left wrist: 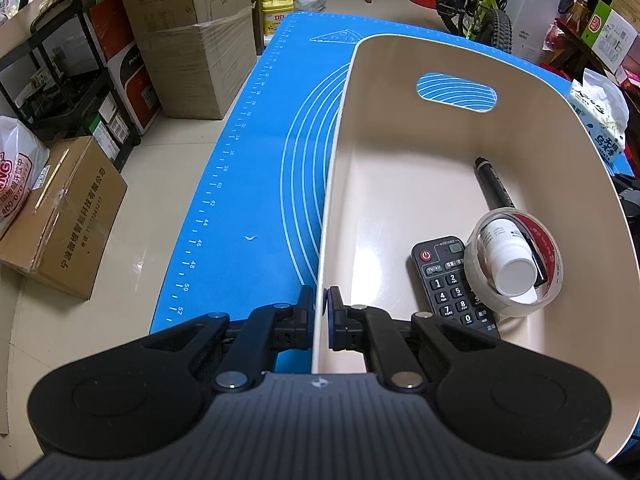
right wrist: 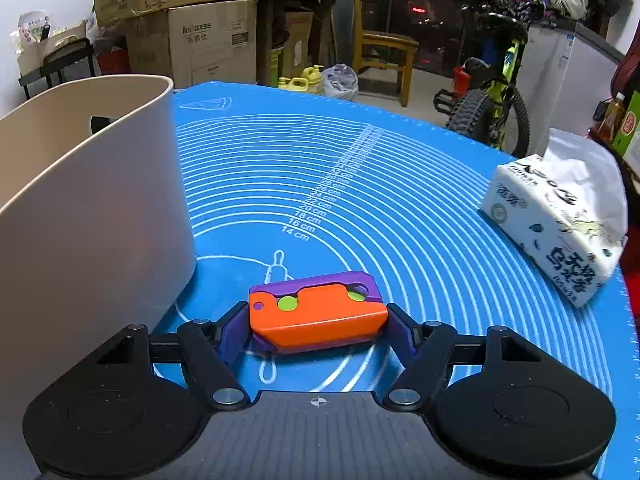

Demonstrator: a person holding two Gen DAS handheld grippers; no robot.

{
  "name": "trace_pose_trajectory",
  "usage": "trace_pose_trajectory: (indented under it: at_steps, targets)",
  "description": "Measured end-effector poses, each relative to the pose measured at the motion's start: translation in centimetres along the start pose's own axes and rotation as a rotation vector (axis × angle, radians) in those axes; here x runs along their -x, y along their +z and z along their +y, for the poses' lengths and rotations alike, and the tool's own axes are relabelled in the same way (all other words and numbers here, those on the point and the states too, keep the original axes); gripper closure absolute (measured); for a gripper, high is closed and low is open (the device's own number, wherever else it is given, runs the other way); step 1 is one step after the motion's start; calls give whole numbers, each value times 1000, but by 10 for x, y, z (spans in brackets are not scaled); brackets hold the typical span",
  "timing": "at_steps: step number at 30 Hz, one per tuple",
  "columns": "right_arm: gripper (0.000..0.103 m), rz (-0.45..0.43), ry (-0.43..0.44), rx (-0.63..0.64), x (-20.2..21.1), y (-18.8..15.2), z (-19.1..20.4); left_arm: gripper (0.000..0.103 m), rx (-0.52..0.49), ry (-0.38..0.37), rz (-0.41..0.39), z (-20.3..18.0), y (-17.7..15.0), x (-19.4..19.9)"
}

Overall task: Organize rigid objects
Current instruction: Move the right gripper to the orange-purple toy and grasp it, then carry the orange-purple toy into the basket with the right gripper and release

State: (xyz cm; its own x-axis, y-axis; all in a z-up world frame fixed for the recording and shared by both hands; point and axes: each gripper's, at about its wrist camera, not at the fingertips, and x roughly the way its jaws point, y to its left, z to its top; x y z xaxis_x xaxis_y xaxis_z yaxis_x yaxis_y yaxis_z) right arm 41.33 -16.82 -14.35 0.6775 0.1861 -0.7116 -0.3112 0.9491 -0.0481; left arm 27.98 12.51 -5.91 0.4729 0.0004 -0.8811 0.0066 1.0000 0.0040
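Note:
A beige plastic bin (left wrist: 400, 92) stands on the blue mat (left wrist: 256, 184). My left gripper (left wrist: 320, 312) is shut on the bin's left wall near its rim. Inside lie a black remote (left wrist: 448, 280), a clear tape roll (left wrist: 516, 260) with a white bottle (left wrist: 508, 256) lying through it, and a black marker (left wrist: 494, 184). In the right wrist view the bin (right wrist: 92, 200) is at the left. My right gripper (right wrist: 318, 320) is shut on an orange and purple toy block (right wrist: 316, 312), low over the mat (right wrist: 400, 208).
A tissue pack (right wrist: 560, 224) lies on the mat's right side; it also shows in the left wrist view (left wrist: 600, 116). Cardboard boxes (left wrist: 192, 40), a black rack (left wrist: 60, 80), a chair (right wrist: 384, 48) and a bicycle (right wrist: 492, 92) surround the table.

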Motion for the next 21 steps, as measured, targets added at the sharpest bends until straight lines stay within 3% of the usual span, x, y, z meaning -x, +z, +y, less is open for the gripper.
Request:
trace_pose_trajectory:
  at_steps: [11, 21]
  targets:
    - [29, -109, -113, 16, 55, 4, -15, 95, 4, -5, -1, 1, 1, 1]
    - [29, -295, -121, 12, 133, 28, -2, 96, 7, -3, -4, -1, 1, 2]
